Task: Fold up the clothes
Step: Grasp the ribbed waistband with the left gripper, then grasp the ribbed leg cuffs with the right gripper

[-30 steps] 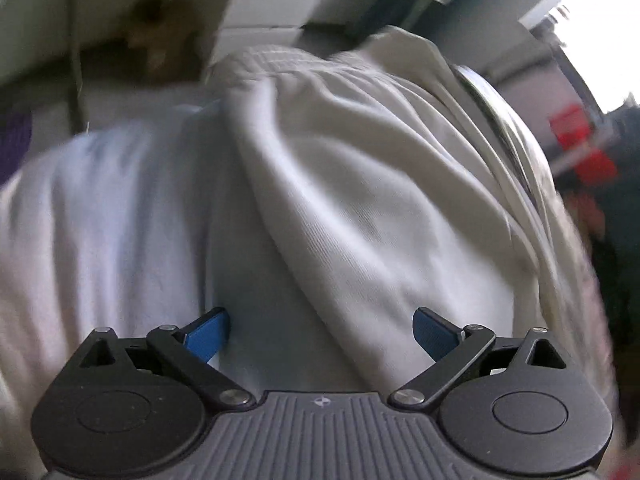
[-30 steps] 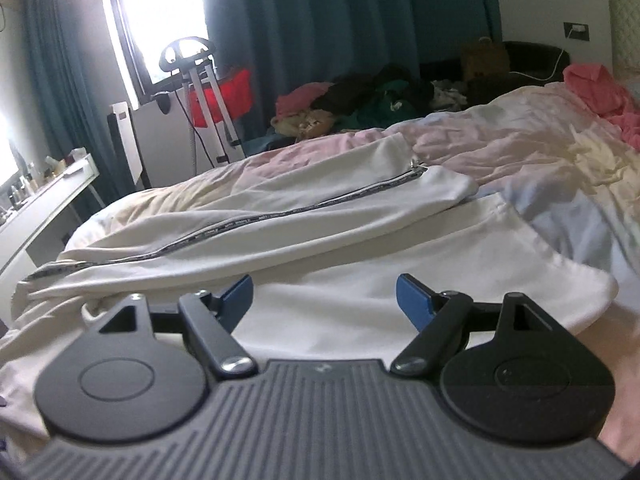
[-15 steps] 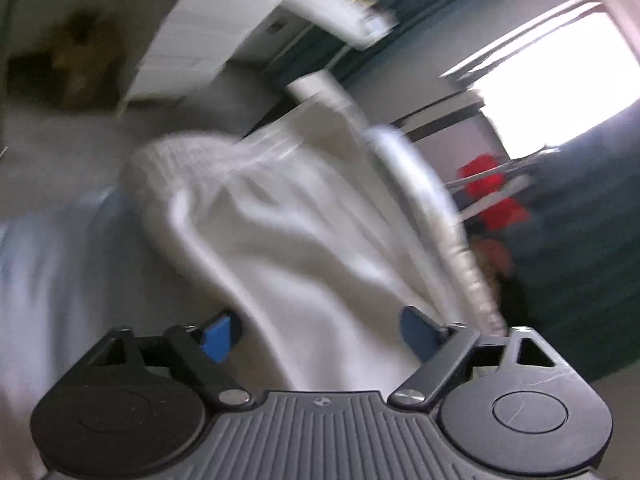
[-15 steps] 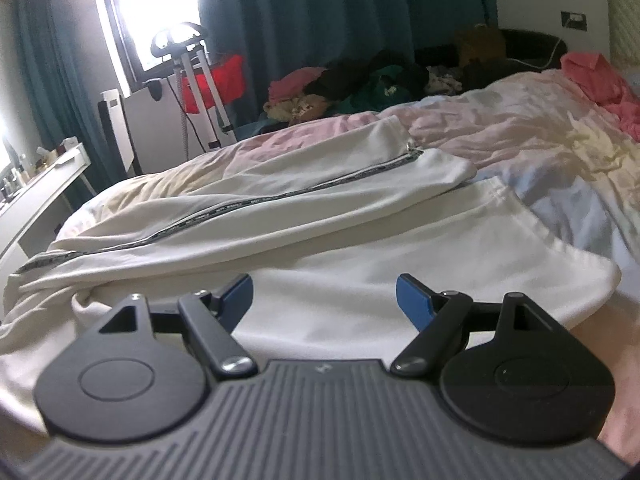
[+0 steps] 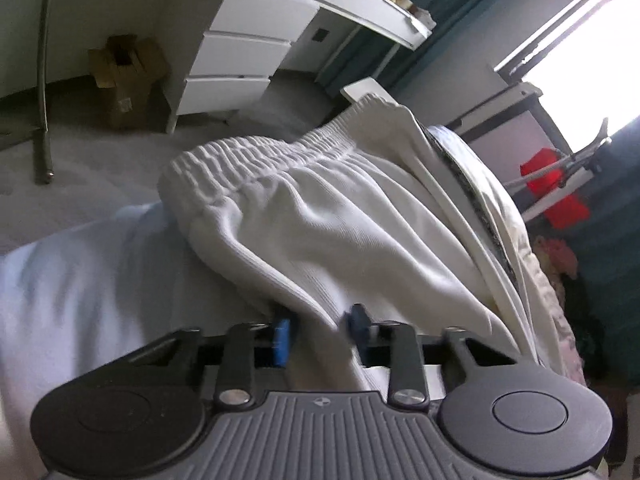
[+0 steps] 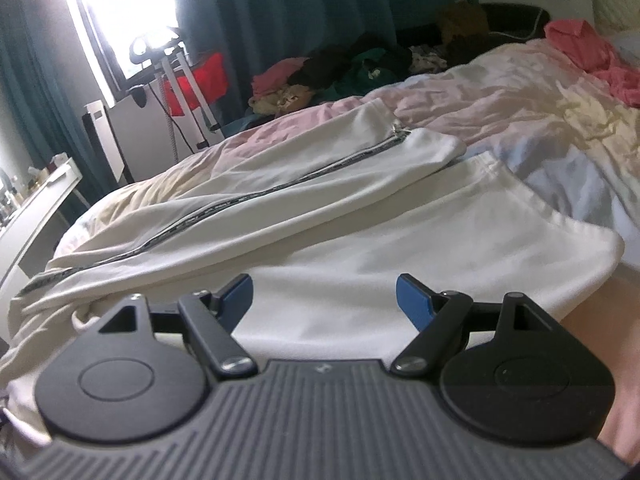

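I could read no text, label or number anywhere; the dark stripe (image 6: 224,216) down the white trousers (image 6: 360,248) carried a pattern too blurred to make out.

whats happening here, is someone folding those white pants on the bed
Yes. A person is working with two handheld claws on a pair of white track pants spread across the bed. The left claw is shut on a fold of the pants just below the elastic waistband. The right claw hangs open over the nearer leg, gripping nothing. The legs lie side by side and no fold shows in them yet.
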Tool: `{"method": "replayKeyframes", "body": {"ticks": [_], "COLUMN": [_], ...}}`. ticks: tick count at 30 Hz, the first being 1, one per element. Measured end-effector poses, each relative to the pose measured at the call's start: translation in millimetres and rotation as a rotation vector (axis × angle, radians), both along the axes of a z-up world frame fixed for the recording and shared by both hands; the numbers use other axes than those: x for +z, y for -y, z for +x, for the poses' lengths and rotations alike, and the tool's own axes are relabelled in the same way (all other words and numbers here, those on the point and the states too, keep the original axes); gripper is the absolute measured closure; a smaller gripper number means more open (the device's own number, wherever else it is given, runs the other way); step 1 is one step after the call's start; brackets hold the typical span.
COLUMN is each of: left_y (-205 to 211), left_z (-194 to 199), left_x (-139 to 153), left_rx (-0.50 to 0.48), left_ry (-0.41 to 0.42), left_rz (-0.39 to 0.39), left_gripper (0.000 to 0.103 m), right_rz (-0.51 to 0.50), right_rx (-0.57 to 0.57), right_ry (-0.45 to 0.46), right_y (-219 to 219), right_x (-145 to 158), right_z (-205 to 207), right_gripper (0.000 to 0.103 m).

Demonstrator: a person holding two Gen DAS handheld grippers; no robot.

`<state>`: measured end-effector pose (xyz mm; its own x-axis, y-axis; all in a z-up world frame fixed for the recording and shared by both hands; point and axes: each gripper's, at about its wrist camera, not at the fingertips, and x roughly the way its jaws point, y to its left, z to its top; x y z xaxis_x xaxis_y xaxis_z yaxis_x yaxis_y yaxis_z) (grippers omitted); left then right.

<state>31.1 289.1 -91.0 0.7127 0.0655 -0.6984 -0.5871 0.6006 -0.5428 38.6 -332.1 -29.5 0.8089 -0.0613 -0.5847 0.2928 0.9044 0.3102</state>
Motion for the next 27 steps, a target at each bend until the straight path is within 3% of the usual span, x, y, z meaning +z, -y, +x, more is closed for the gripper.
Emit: {"method": "replayKeyframes", "body": {"ticks": [6,9,12,17,20,24,27], "left_y": [-11,-13,-10,-10,-13,-15,-14], "left_z": [-22,-32,-33,-33,-32,-32,-33], "left_x": [5,13,15,15,12,10,8], "left_rx": [0.053,0.061,0.057,0.064,0.059,0.053,0.052], "left_ry": [0.137,0.202,0.196,0.185,0.191,0.190,0.175], "left_rz": [-0.103,-0.111,-0.106,-0.119,-0.132,-0.154,-0.159], "left_gripper": [0.096,0.096,0.096,0.096,0.094,0.083,0.073], "right_rz": [0.112,0.190,0.268,0.626,0.744,0.809,0.831], "right_rx": [-0.101,-0.169,-0.236,-0.362,-0.440,-0.571,-0.691], "right_ry": [-0.008,-0.012,-0.015,0.029,0.077,0.035,0.008], "right_y": [28,47,66,130,158,174,173], "right_x": [-7,-11,-15,-34,-47,-68,-79], "right_z": [-4,-7,-10,-40,-62,-82,-97], "right_gripper": [0.023,0.023,0.023,0.021,0.030,0.050,0.051]}}
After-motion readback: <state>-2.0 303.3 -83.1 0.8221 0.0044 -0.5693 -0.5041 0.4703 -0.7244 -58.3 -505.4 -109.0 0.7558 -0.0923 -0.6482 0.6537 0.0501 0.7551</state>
